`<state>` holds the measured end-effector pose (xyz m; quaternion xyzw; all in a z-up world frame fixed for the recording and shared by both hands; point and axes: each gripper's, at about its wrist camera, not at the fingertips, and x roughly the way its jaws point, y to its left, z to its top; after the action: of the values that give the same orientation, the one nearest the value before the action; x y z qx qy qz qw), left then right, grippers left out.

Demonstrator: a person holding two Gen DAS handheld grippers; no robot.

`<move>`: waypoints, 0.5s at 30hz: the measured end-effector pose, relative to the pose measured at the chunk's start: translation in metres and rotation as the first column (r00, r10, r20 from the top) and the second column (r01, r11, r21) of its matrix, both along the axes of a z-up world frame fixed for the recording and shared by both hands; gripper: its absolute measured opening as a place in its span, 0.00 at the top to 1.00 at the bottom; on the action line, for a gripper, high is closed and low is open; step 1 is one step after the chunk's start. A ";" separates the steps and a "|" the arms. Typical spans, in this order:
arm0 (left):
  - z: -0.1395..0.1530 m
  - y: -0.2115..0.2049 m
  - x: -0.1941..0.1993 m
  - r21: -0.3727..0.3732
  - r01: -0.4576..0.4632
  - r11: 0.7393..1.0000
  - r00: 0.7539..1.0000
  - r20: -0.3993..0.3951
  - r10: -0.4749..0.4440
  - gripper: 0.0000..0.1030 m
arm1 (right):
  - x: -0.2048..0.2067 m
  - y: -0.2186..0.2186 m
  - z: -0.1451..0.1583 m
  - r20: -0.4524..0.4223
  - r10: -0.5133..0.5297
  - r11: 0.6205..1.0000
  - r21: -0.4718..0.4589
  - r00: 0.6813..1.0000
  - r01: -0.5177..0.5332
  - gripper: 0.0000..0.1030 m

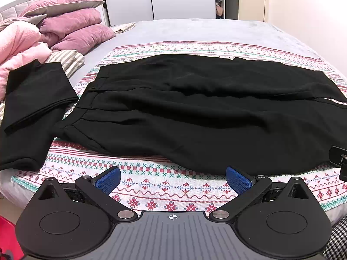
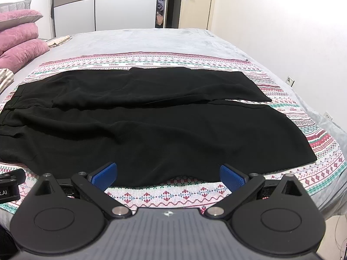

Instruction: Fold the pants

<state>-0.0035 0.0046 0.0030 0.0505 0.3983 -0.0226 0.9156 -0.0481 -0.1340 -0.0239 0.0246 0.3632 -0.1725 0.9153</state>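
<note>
Black pants (image 1: 195, 112) lie spread flat across the patterned cloth on the bed, waistband to the left, both legs running right; they also show in the right wrist view (image 2: 151, 119). My left gripper (image 1: 173, 178) is open and empty, hovering over the cloth just in front of the near leg's edge. My right gripper (image 2: 168, 174) is open and empty at the near leg's front edge, its blue pads (image 2: 104, 174) level with the hem of the fabric. The right gripper's tip shows at the far right of the left wrist view (image 1: 339, 158).
A patterned red, green and white cloth (image 1: 164, 186) covers the grey bedsheet (image 1: 195, 30). A folded black garment (image 1: 32, 99) lies left of the pants. Pink pillows (image 1: 71, 21) and a pink blanket (image 1: 19, 43) are piled at the far left. A wardrobe and door stand behind the bed.
</note>
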 end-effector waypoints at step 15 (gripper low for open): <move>0.000 0.003 -0.001 0.002 -0.006 1.000 1.000 0.003 0.006 0.00 | -0.001 -0.002 -0.001 -0.003 0.005 1.000 0.005 1.000 -0.005 0.00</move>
<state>-0.0047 0.0072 0.0030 0.0503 0.3971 -0.0194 0.9162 -0.0489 -0.1356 -0.0253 0.0257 0.3649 -0.1691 0.9152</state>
